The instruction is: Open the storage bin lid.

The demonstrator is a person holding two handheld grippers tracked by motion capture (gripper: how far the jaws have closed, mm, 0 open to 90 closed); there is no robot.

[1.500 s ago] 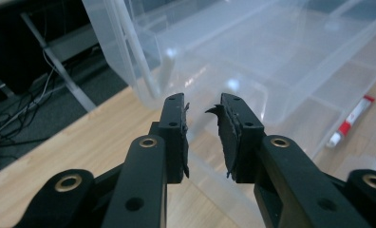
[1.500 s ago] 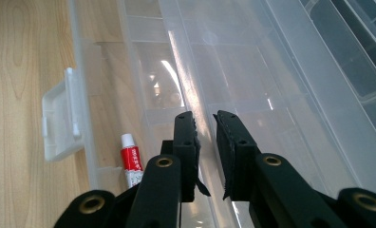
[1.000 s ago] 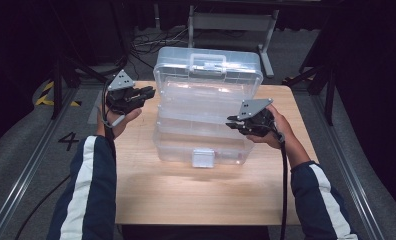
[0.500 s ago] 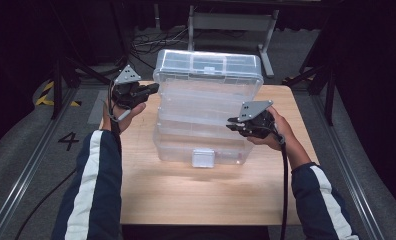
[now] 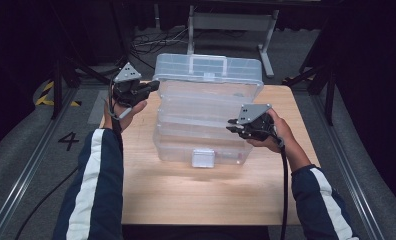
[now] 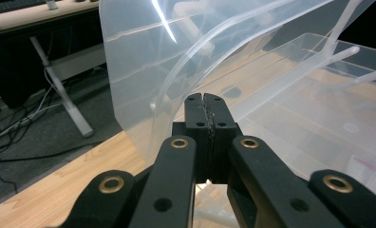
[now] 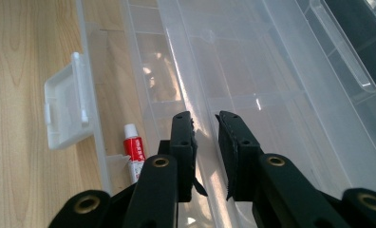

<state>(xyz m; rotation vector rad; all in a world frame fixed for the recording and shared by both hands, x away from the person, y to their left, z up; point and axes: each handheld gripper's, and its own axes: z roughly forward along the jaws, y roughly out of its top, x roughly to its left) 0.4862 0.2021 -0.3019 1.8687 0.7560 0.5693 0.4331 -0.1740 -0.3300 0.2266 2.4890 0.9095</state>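
A clear plastic tiered box (image 5: 206, 117) stands mid-table, its lid (image 5: 208, 70) tilted up at the back, higher than half a second ago. In the bottom tray lies a small red-and-white tube (image 7: 135, 151) (its label unreadable). The left gripper (image 5: 153, 86), jaws pressed together, touches the lid's corner. The right gripper (image 5: 231, 130), jaws slightly parted and holding nothing, hovers at the box's right side.
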